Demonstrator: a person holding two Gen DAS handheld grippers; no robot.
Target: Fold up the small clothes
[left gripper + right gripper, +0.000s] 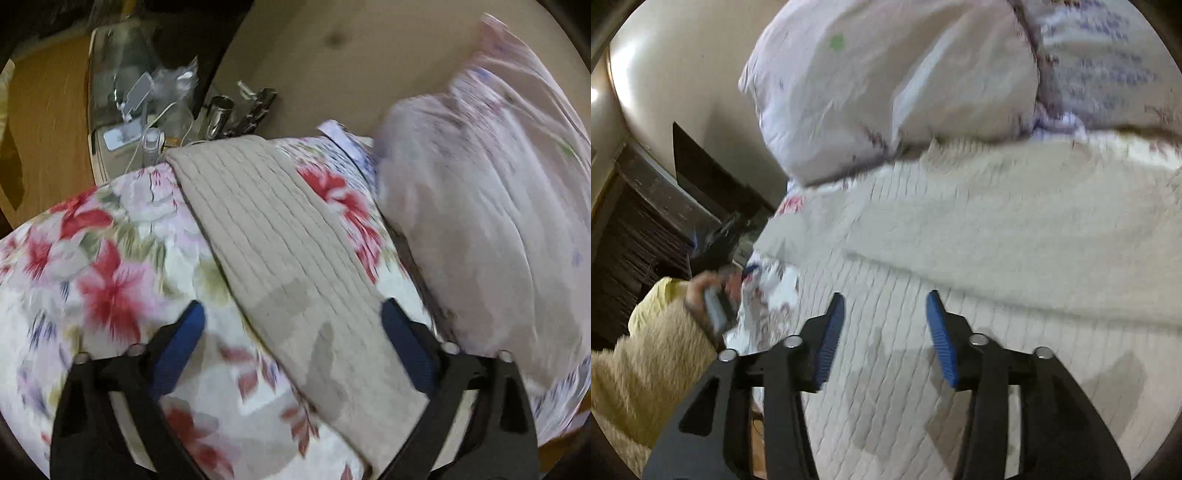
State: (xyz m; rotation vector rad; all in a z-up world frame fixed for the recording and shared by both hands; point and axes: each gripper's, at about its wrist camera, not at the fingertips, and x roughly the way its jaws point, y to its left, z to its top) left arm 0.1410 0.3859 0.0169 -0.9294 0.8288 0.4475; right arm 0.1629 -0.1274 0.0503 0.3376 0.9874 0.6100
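Beige ribbed cloth [280,236] on floral bedspread [110,258] | left hand-held gripper [291,325] spread | right hand-held gripper [886,321] spread

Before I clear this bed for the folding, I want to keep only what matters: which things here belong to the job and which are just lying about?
Part of the job:
- beige ribbed garment, lying flat
- left tool, open over it
- right tool, open over it

Just lying about:
- pillow
- floral bedsheet
- side table clutter
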